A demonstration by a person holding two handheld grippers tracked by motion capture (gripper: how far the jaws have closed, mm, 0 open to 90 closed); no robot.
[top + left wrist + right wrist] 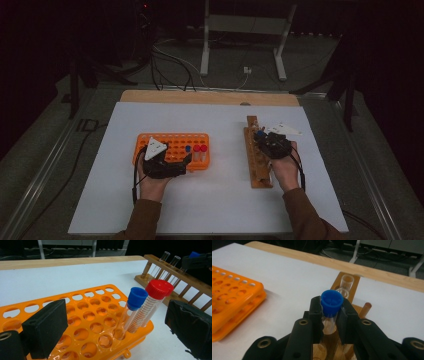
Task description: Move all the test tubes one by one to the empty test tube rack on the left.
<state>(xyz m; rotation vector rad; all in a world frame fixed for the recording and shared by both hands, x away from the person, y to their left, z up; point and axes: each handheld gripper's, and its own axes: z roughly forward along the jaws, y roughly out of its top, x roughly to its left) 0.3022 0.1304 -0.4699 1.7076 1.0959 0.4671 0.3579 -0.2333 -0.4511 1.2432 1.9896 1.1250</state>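
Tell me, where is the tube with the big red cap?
In the high view, the clear plastic tube with the red screw cap stands in the orange plastic rack, at its right end beside a blue-capped tube, left of the wooden rack.

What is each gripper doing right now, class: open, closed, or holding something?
Left gripper: open, jaws wide apart at the orange rack, holding nothing.
Right gripper: closed on the blue-capped tube over the wooden rack.

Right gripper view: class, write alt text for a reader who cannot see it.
The right gripper is shut on a blue-capped tube standing in a wooden rack on a white table. An empty open tube stands behind it, and an orange rack sits at the left.
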